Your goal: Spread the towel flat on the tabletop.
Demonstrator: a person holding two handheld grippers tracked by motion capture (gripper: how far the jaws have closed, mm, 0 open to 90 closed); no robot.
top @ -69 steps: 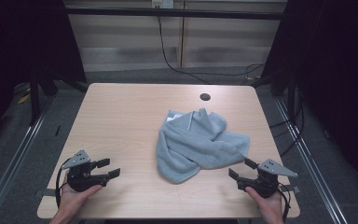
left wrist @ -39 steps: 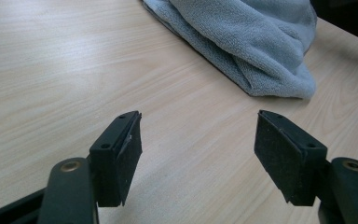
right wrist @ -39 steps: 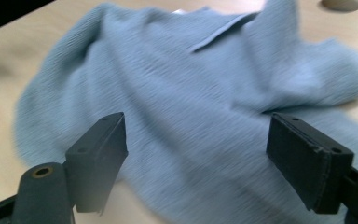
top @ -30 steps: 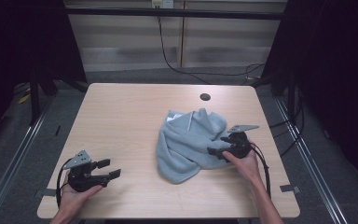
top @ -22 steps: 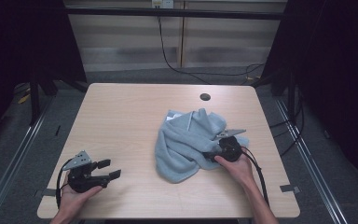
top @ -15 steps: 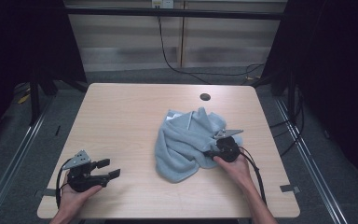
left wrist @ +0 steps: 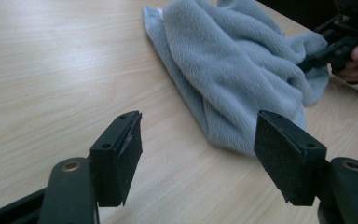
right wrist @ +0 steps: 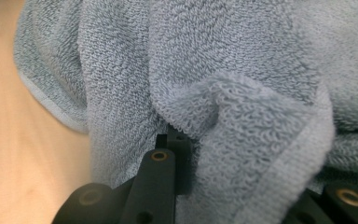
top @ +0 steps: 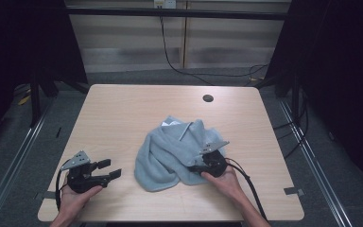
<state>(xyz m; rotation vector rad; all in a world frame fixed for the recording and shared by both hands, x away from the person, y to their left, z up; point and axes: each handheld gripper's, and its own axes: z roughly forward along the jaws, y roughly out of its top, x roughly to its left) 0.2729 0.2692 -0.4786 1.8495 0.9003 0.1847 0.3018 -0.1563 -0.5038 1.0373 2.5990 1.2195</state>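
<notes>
Counter [top: 123, 118]: pale wood top with a small dark hole [top: 208, 98] near its far edge, at about 1 o'clock from the centre.
Towel [top: 170, 153]: crumpled light-blue terry cloth, lying just right of the counter's centre; a white tag [top: 170, 123] shows at its 12 o'clock edge. In the left gripper view it fills the upper right [left wrist: 233, 70].
Right tongs [top: 196, 166]: at the towel's 4 o'clock edge, held by the right hand [top: 224, 178]. The jaws have just been closing, and a fold of towel [right wrist: 242, 121] sits bunched between them, so they are pinching the towel.
Left tongs [top: 109, 169]: at 8 o'clock on the counter, well apart from the towel, in the left hand [top: 75, 198]. The jaws stand spread wide with bare counter [left wrist: 51, 70] between them.
</notes>
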